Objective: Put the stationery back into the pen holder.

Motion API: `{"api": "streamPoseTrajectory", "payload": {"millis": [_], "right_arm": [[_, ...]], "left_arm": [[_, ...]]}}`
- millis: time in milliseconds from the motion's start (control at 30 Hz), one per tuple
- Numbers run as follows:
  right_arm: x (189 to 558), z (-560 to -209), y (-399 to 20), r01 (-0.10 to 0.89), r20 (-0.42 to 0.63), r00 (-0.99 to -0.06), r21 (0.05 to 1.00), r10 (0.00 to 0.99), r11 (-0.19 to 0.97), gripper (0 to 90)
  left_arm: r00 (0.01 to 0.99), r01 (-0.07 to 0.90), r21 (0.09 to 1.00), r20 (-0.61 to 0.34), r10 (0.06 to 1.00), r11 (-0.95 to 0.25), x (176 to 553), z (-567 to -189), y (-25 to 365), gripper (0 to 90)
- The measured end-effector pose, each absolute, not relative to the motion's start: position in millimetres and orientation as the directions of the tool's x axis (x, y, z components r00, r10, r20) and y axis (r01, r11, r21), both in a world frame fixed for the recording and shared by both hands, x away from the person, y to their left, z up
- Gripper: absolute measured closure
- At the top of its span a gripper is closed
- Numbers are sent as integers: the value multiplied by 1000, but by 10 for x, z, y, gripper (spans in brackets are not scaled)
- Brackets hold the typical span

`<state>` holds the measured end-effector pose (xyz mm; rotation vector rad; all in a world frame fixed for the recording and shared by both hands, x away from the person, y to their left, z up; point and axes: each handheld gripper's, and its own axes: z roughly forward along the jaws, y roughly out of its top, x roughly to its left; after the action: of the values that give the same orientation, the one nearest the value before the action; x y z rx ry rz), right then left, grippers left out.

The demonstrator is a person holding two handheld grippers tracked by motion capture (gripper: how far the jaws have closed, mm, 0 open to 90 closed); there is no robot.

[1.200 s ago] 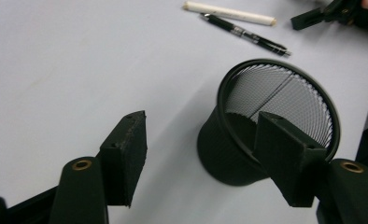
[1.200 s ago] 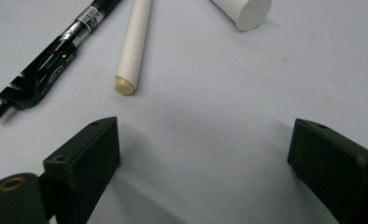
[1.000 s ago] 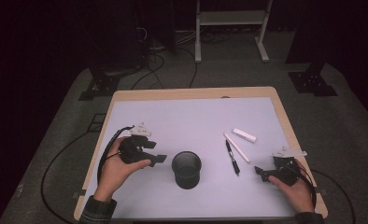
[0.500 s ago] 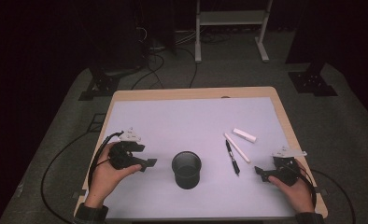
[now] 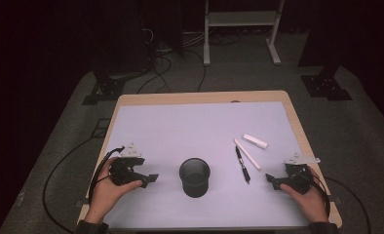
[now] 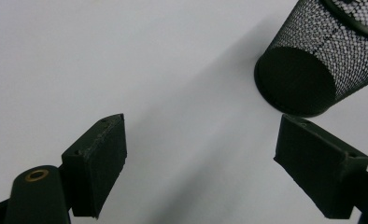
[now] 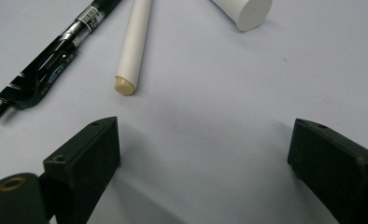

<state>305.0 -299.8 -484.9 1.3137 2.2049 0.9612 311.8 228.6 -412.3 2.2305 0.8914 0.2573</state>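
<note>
The mesh cup (image 5: 195,177) stands upright near the front middle of the table (image 5: 180,122), just right of my left claw (image 5: 151,178), whose jaws have just been opening and now gape wide on bare surface. My right claw (image 5: 270,179) rests at the front right, jaws wide and empty. Just beyond it lie a black pen (image 5: 242,164), a white stick (image 5: 247,154) and a short white cylinder (image 5: 255,141).

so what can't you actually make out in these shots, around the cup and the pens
- Mesh cup, high view: its inside is too dark to tell if anything lies in it.
- Mesh cup, left gripper view: rim cut off by the top right edge.
- Black pen, right gripper view: its far end is cut off by the top edge; label print too small to read.
- White stick and white cylinder, same view: far ends cut off at the top.
</note>
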Motion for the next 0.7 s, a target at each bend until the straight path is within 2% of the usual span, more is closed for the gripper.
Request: {"api": "streamPoseTrajectory", "payload": {"millis": [100,700], "right_arm": [[3051,-4849,-2998,604,9,-479,729,878,322,84],[3051,-4847,-2998,606,9,-479,727,878,323,84]], "left_arm": [[741,535,672,-83,666,-511,3112,-4215,2320,123],[691,561,666,-48,722,-492,2989,-4591,2558,107]]}}
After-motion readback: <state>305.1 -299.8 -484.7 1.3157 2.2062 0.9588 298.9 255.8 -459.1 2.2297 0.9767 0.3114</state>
